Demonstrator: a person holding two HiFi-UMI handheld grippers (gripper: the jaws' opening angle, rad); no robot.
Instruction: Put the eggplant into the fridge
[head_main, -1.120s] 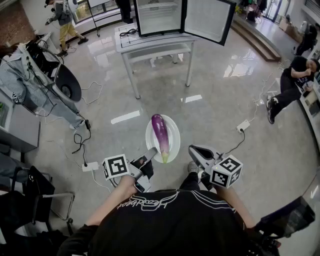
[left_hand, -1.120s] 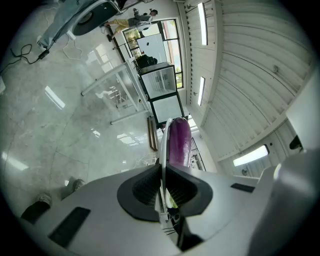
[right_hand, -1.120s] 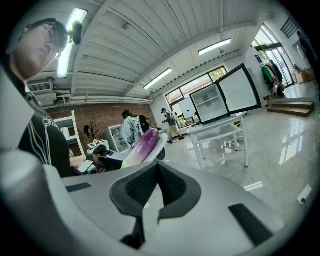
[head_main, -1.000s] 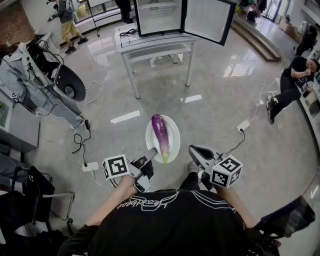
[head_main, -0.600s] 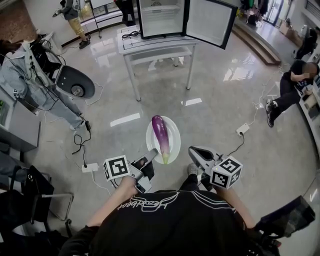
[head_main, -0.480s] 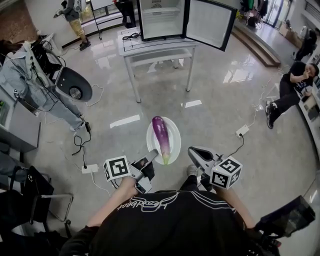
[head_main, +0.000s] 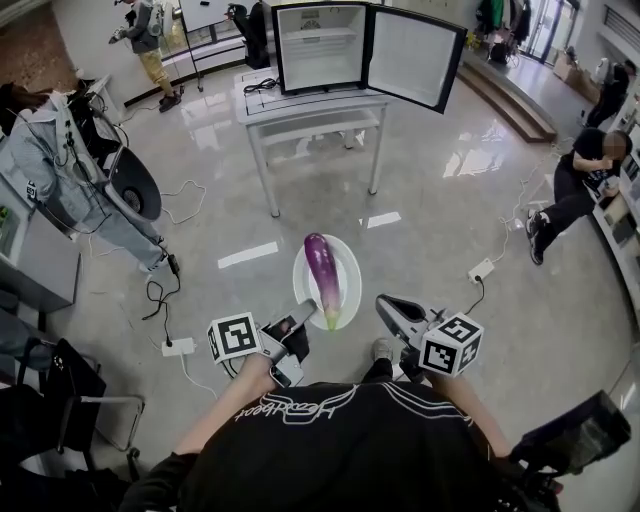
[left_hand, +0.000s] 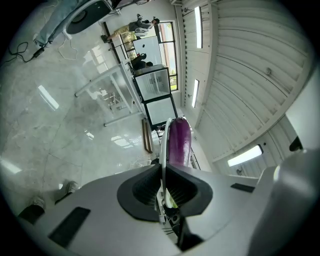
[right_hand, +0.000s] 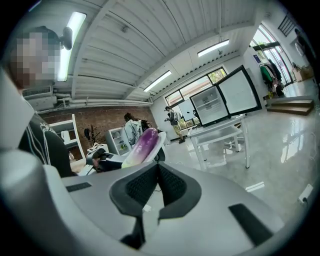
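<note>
A purple eggplant (head_main: 322, 274) lies on a white plate (head_main: 347, 287) that is held in the air above the floor. My left gripper (head_main: 305, 319) is shut on the plate's near rim. In the left gripper view the plate (left_hand: 163, 145) shows edge-on between the pads, with the eggplant (left_hand: 178, 142) on it. My right gripper (head_main: 386, 304) hangs just right of the plate, shut and holding nothing. The right gripper view shows the eggplant (right_hand: 143, 142) to its left. The small fridge (head_main: 320, 45) stands far ahead on a grey table (head_main: 305, 100), its door (head_main: 415, 55) swung open.
Cables (head_main: 160, 290) and a power strip (head_main: 481, 271) lie on the glossy floor. Grey equipment and a chair (head_main: 125, 185) crowd the left side. One person sits on the floor at the right (head_main: 580, 180), another stands at the back left (head_main: 150, 40).
The head view has tilted up a little, so more of the fridge shows. Plate, eggplant and both grippers keep their places. The person at the back left has walked on.
</note>
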